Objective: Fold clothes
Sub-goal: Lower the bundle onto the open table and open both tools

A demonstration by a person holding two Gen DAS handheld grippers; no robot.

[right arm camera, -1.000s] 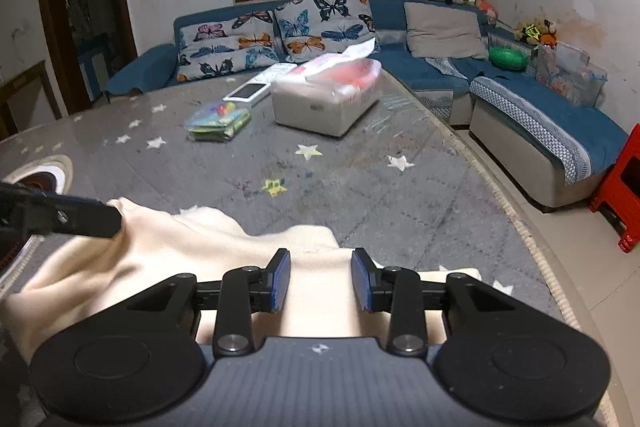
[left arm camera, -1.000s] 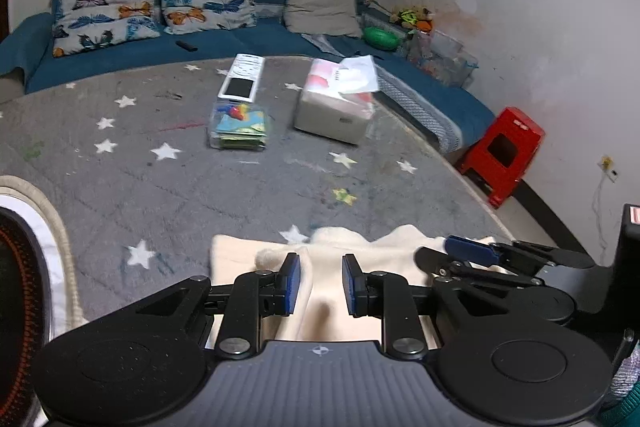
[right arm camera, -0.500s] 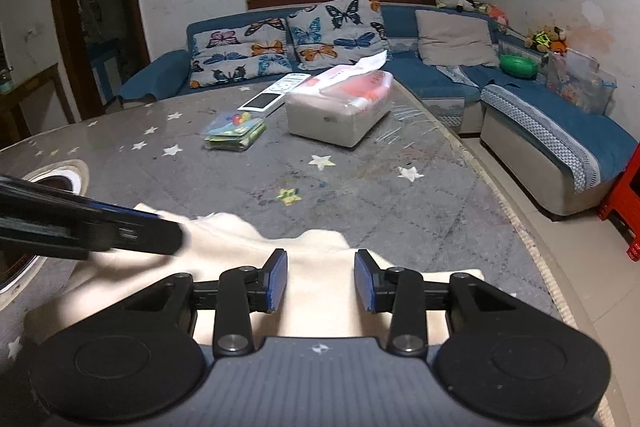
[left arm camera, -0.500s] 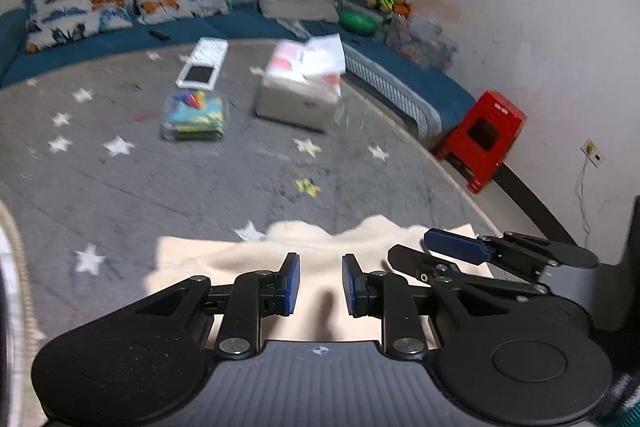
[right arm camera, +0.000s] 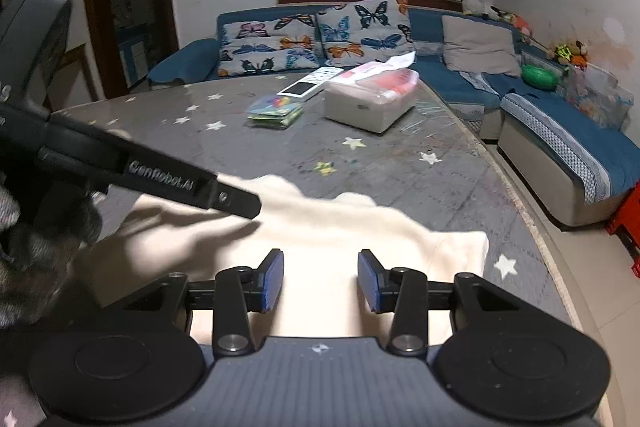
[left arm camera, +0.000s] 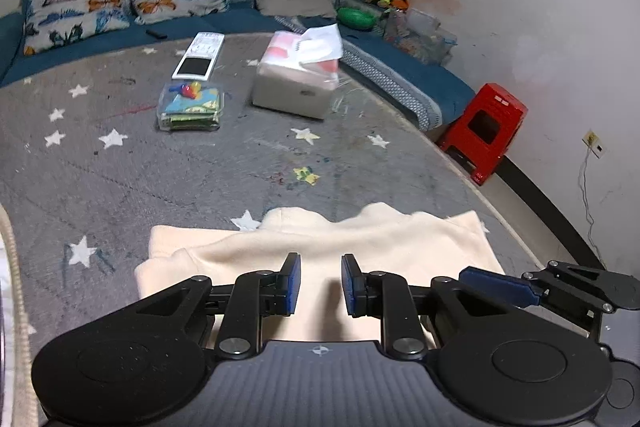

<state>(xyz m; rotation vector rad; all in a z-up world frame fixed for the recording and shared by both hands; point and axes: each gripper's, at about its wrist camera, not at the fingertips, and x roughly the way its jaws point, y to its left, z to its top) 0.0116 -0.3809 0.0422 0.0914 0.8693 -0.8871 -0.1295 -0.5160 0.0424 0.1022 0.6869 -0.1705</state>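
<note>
Lying partly folded under both tongs, cream garment (left arm camera: 360, 243) is seen doubled over on star-print table (left arm camera: 200, 179); further folds are judged left. Left gripper (left arm camera: 320, 285) is narrowly parted, empty. Right gripper (right arm camera: 320, 281) is wider apart than half a second ago, nothing held; garment flatter now.

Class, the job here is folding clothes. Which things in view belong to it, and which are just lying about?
Belonging: cream garment; left gripper; right gripper.
Lying about: tissue box; packet of coloured cards; remote control; red stool.
</note>
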